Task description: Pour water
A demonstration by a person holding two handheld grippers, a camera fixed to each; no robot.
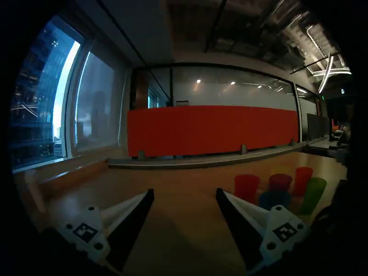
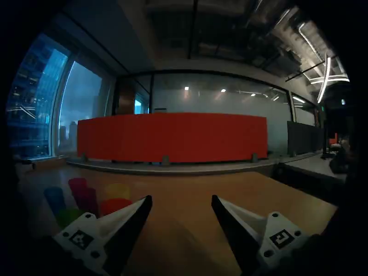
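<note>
Left gripper view: left tool [image 1: 184, 191] wide open, empty; right gripper view: right tool [image 2: 181, 198] equally wide, empty.

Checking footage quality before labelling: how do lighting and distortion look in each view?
Left gripper view: dim overall, the tall window glares white, and the cluster of coloured plastic cups looks murky. Right gripper view: equally dark, the cups soft at the edge, the long red partition panel bowed by the fisheye.
</note>
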